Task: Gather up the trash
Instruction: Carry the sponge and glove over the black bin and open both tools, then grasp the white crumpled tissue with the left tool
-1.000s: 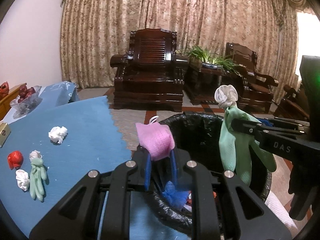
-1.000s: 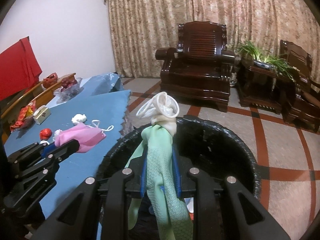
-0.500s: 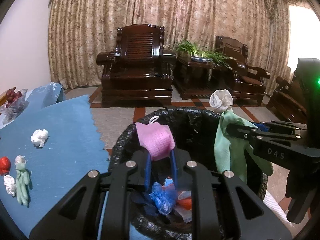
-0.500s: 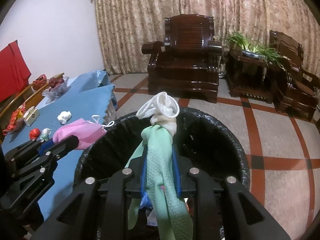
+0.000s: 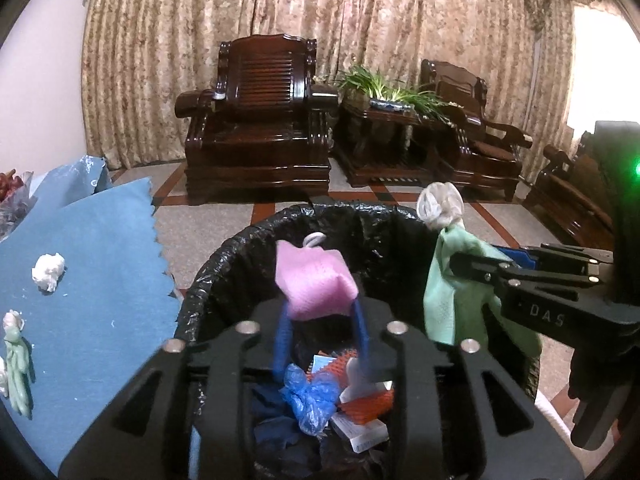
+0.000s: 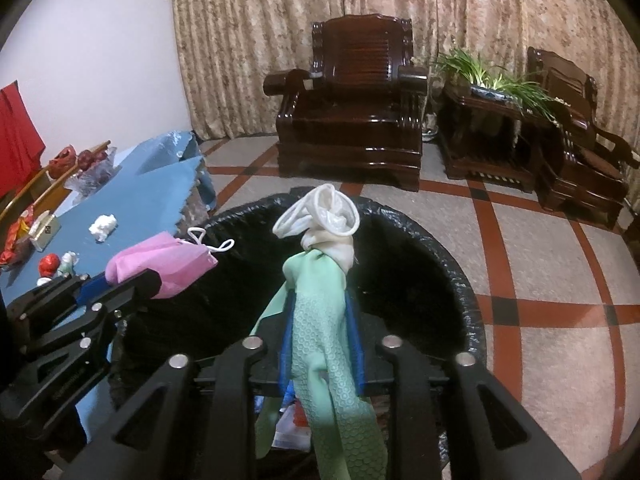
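Note:
A black-lined trash bin [image 5: 224, 276] [image 6: 452, 280] stands on the floor beside the table and holds several scraps. My left gripper [image 5: 320, 320] is shut on a pink face mask [image 5: 316, 280] and holds it over the bin; it also shows in the right wrist view [image 6: 132, 288] with the mask [image 6: 160, 264]. My right gripper [image 6: 320, 320] is shut on a green rubber glove [image 6: 320, 320] with a white cuff, over the bin; the left wrist view shows the right gripper [image 5: 472, 268] and the glove [image 5: 444, 280].
The table with a blue cloth [image 5: 92, 280] at left carries a white paper wad [image 5: 48, 272], another green glove [image 5: 16, 360], a red wrapper [image 6: 50, 264] and a small box [image 6: 44, 232]. Dark wooden armchairs [image 5: 260, 120] and a plant table [image 5: 384, 128] stand behind.
Both grippers have moved right, away from the table, and now hang further over the bin. More of the bin's inside shows. Each still holds its item.

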### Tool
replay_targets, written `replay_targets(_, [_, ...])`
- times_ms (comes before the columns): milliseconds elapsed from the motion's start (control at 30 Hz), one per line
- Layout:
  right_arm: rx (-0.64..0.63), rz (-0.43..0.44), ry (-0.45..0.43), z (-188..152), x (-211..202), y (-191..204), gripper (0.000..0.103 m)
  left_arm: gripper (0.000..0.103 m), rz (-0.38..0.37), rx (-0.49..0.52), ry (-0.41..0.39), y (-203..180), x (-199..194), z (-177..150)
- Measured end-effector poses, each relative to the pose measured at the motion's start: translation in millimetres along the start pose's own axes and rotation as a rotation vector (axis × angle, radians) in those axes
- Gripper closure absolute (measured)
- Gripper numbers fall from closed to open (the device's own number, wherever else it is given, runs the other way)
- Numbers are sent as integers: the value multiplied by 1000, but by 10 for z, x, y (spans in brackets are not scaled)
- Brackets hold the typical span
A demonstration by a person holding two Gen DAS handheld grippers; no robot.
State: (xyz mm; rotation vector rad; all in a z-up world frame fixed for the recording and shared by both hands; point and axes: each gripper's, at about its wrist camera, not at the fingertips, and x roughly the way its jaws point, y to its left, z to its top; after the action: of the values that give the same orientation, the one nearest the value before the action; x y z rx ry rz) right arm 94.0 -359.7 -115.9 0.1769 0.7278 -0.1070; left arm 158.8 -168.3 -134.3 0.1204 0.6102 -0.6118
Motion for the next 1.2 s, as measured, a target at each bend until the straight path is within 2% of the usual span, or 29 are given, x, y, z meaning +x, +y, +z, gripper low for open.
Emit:
replay_targets(33, [0,-11,5,-7,25,-17,69,64,-7,-2,8,6,22,-1])
replay_targets(67, [-2,-15,10,-9,43,-23,59,62,-5,-2,12,-8,35,-4])
replay_targets(100, [-3,-21,14,-16,58,-34,54,57,-5,-3,13,-3,45,-6])
replay_targets(233, [2,-35,14,-13,66,-67,48,46,4,-13,13,49,30,-12])
replay_targets(333, [7,-38,-2,10,36,-54,35,34,30,-23,1,143,-34,-3])
replay_targets(400, [3,-47,-18,19,6,-34,19,26,52,-34,-10,214,-96,5])
replay_targets(433, [2,-51,-25,32,-10,-16,17,22,65,-43,-16,263,-130,17])
replay_targets(500, [6,-39,-42,59,-51,31,8,19,95,-65,-34,391,-226,33])
replay_targets(633, [8,-15,-64,116,-104,148,6,14,172,-79,-70,633,-455,71])
replay_targets(833, [-35,42,-75,223,-122,509,6,12,298,-120,-94,1044,-873,47])
replay_targets(1200, [-142,199,-90,350,27,1536,6,12,502,-225,-99,1866,-1554,-257])
